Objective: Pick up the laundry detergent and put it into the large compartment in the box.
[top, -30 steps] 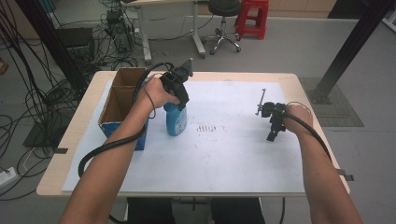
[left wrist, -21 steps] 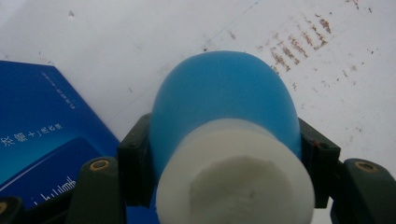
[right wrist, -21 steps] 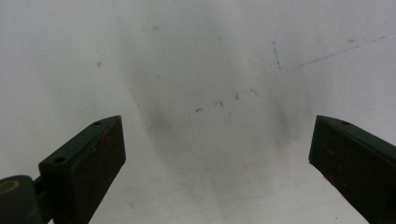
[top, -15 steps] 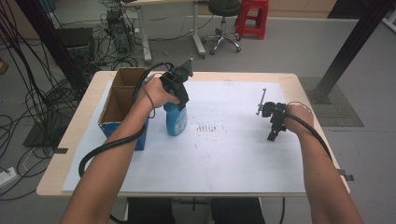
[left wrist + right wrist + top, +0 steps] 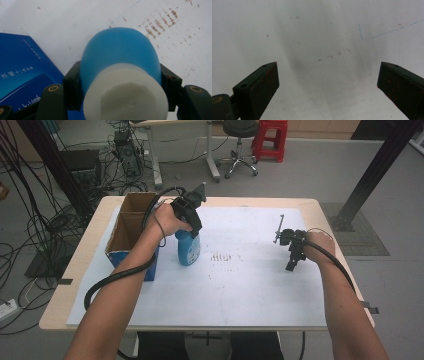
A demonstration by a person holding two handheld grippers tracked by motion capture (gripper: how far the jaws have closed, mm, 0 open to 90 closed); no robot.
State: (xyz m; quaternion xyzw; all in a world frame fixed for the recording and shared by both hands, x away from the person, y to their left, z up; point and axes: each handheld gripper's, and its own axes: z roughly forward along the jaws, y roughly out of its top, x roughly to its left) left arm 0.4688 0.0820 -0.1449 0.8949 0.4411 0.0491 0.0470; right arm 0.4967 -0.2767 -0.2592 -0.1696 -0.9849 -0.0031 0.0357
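Bottle (image 5: 120,57) in left tool (image 5: 189,220)

Looking down along the right gripper (image 5: 328,87) onto a white sheet (image 5: 317,37). Two dark jaws spread wide, one at lower left, one at lower right, nothing between them but bare sheet. Reddish specks on the inner jaw faces. Soft grey shadow pooling on the sheet across the middle. A few small brown flecks (image 5: 330,57) just above centre. Thin blue pen line (image 5: 387,32) slanting toward the upper right corner, with a short stroke beside it.
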